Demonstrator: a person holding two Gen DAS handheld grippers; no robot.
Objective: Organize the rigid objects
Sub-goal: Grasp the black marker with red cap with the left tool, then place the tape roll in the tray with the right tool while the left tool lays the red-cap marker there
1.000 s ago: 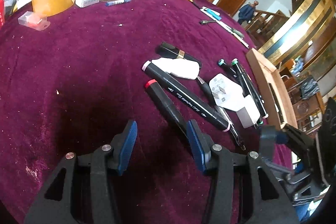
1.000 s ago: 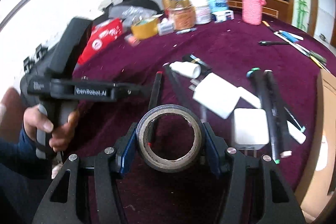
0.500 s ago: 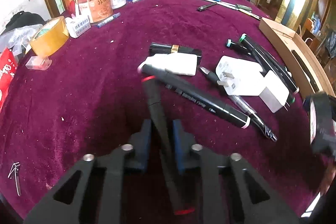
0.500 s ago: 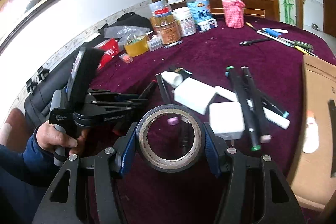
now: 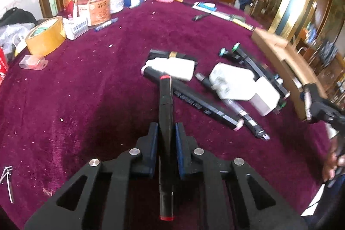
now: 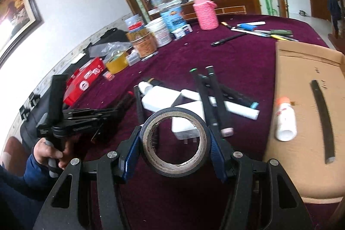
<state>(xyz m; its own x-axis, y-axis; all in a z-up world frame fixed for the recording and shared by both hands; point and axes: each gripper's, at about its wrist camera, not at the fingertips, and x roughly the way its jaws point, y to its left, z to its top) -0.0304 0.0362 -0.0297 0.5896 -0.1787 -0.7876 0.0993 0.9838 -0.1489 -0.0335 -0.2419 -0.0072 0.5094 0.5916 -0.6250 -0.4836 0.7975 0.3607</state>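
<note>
Cardboard box (image 6: 306, 83) sits right of the right gripper (image 6: 173, 141), which is clamped across a black tape roll (image 6: 174, 140): carry it level over the rim. Left gripper (image 5: 165, 135) pinches a red-capped marker (image 5: 165, 122) mid-barrel. Only the right view shows the box's contents: a white bottle (image 6: 285, 120) and a black strip (image 6: 322, 122).

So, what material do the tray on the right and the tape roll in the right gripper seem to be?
Tray: likely corrugated cardboard, matte brown, with folded edges. Tape roll: glossy black tape, probably vinyl, wound on a tan paper-like core; the right gripper clamps it.
</note>
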